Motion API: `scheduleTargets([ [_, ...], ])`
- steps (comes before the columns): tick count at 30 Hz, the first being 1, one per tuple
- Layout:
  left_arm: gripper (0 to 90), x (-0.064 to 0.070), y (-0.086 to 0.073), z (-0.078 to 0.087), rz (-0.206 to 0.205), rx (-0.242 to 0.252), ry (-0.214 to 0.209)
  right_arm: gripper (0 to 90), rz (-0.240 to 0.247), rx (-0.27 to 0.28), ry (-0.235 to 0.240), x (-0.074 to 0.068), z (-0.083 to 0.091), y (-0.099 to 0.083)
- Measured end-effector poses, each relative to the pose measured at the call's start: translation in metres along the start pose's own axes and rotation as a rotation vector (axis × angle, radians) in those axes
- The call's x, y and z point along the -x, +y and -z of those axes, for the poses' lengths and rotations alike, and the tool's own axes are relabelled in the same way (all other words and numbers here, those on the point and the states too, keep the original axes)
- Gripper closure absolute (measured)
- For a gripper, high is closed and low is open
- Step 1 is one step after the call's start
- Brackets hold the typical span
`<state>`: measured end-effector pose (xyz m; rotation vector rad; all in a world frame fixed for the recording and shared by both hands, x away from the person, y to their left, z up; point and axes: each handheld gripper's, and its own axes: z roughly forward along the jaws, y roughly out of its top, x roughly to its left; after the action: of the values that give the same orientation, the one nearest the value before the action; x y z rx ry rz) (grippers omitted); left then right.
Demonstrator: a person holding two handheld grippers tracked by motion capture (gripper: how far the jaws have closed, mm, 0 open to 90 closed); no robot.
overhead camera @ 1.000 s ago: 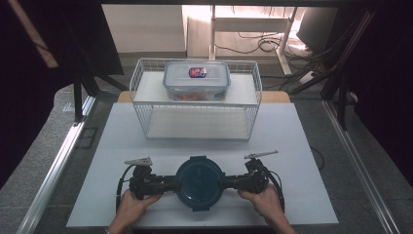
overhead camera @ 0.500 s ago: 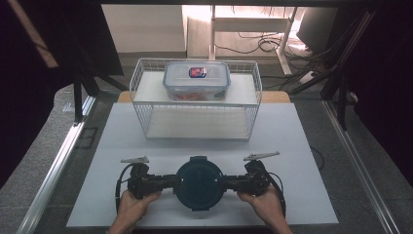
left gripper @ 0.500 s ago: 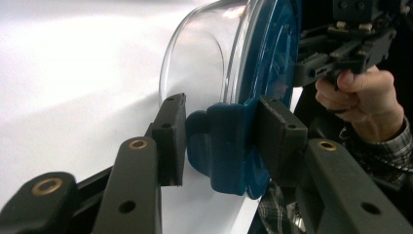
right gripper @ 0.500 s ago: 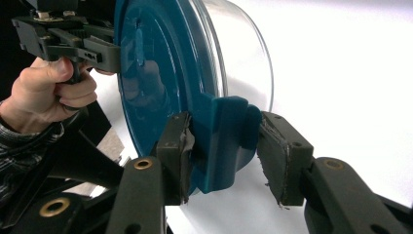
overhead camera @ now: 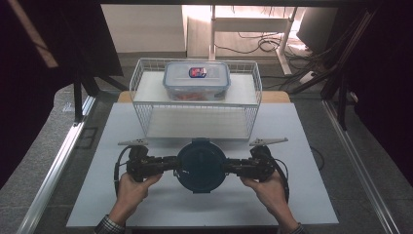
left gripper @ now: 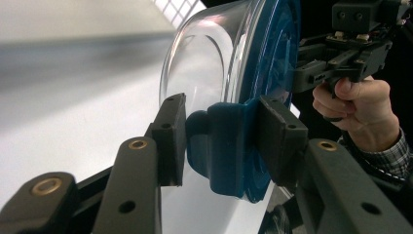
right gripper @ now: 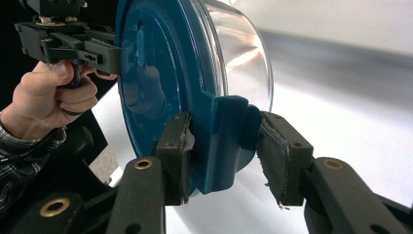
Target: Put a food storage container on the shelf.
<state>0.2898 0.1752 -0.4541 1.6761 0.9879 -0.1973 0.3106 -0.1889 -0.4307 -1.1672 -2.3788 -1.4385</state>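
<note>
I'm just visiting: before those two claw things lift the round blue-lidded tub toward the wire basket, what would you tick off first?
1. Left gripper closed on the blue clip of the round container: ok.
2. Right gripper closed on the opposite clip: ok.
3. Lid sealed all around: cannot tell.
4. Container held level between both grippers: ok in the high view.
5. Free room in the wire basket: ok, its front part is bare.
6. Rectangular box out of the way: ok, it sits at the basket's back.

our right gripper (right gripper: 221,161) clamps the blue lid's side clasp (right gripper: 225,141) on the clear round container (right gripper: 238,53); our left gripper (right gripper: 104,53) holds the far side.
</note>
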Motion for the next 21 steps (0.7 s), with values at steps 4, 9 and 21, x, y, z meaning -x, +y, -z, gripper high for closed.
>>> scheduleTargets([
  [4,56.9,0.004,0.018,0.004,-0.021,0.013,0.008,56.4,0.013,0.026,0.000,-0.001,0.004,0.014],
  [9,56.9,0.008,0.034,0.008,-0.035,0.024,0.020,56.3,0.024,0.057,0.004,-0.002,0.008,0.030],
  [21,56.9,0.016,0.077,0.020,-0.072,0.060,0.019,56.3,0.067,0.108,-0.011,-0.010,0.021,0.074],
])
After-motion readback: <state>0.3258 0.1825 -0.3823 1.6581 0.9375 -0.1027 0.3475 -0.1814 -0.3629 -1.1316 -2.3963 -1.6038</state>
